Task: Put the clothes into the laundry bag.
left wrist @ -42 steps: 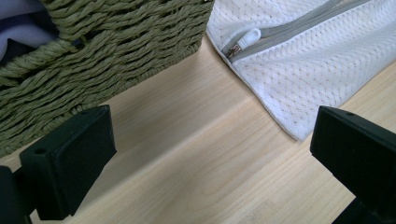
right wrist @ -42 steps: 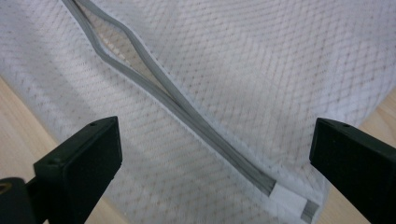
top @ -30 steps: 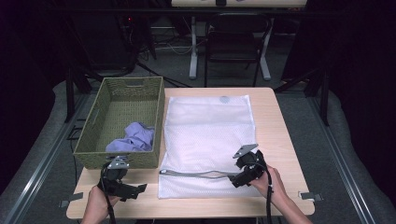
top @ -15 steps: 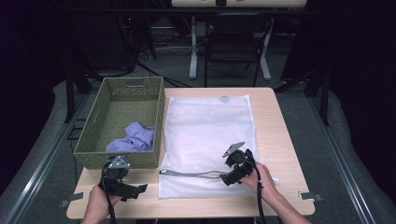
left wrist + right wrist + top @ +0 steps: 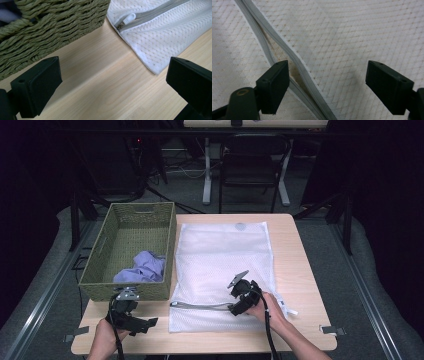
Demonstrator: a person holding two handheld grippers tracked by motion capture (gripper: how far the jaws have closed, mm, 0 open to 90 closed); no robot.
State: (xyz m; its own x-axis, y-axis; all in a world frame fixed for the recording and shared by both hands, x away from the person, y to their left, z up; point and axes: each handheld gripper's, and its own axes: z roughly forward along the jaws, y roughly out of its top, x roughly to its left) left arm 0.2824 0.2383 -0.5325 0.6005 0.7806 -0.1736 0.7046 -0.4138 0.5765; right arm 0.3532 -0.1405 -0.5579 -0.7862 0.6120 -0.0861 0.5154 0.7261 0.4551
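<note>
High view puts the white mesh laundry bag [image 5: 222, 270] flat on the desk [image 5: 300, 270], its long side just beside the green woven basket [image 5: 131, 252], which serves as the landmark. The bag's grey zipper [image 5: 202, 306] runs across its near end, starting at the corner nearest the basket's front right corner. In the right gripper view the two zipper tapes [image 5: 294, 67] stand apart, with a dark gap between them, so the mouth looks partly open at that stretch. In the left gripper view the white pull tab [image 5: 128, 18] sits at the bag's corner beside the basket wall. A lilac cloth [image 5: 142, 267] lies crumpled inside the basket, toward its front. My judgement: the bag has been unzipped, and what is left is to lift the mouth and move the cloth from basket to bag; none of that has begun.

On the far side of the bag from the basket, the right hand-held gripper [image 5: 239, 295] hovers low over the zipper, jaws spread wide and holding nothing, one jaw over the open seam. The left hand-held gripper [image 5: 131, 317] rests in front of the basket's front wall, jaws likewise wide apart and empty, aimed across bare desk toward the bag's corner
</note>
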